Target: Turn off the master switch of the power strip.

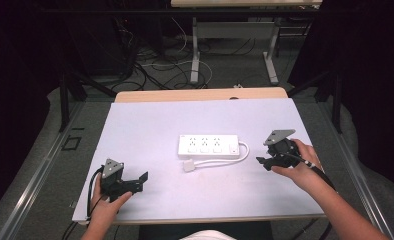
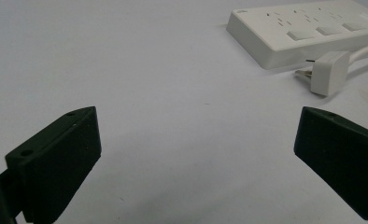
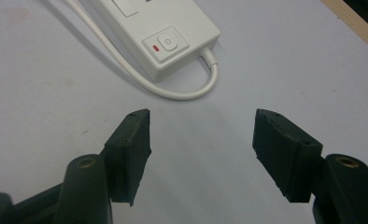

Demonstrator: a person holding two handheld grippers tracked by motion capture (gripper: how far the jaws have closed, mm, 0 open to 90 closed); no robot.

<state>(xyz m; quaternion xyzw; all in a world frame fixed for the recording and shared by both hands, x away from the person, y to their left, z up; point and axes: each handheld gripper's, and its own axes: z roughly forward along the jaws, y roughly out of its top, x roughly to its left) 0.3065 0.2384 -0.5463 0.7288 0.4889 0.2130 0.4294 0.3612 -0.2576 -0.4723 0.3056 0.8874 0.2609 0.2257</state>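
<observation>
— Looking at the high view, where does the white power strip (image 1: 209, 146) sit?
— Near the middle of the frame, flat on the pale table (image 1: 150, 125). Its white cable (image 1: 237, 156) leaves the right end, loops down and runs back left to the white plug (image 1: 189, 165), which lies just below the strip's left end.

— And the two grippers?
— The left gripper (image 1: 143, 181) is at the lower left of that frame, held in the person's left hand (image 1: 107, 202), well apart from the strip. The right gripper (image 1: 263, 163) is at the right of centre, in the right hand (image 1: 301, 167), near the cable loop but not touching it.

— Are the left jaws released or clenched?
— Released. In the left gripper view they stand wide apart with bare table between them; the strip (image 2: 308, 30) and plug (image 2: 329, 72) lie in the upper right of that frame, beyond the jaw tips.

— And the right jaws?
— Also spread, gripping nothing. In the right gripper view the strip's end (image 3: 163, 32) with its power button (image 3: 167, 43) and a small red mark beside it fills the upper middle, and the cable (image 3: 191, 91) curves just above the tips, clear of both.
</observation>
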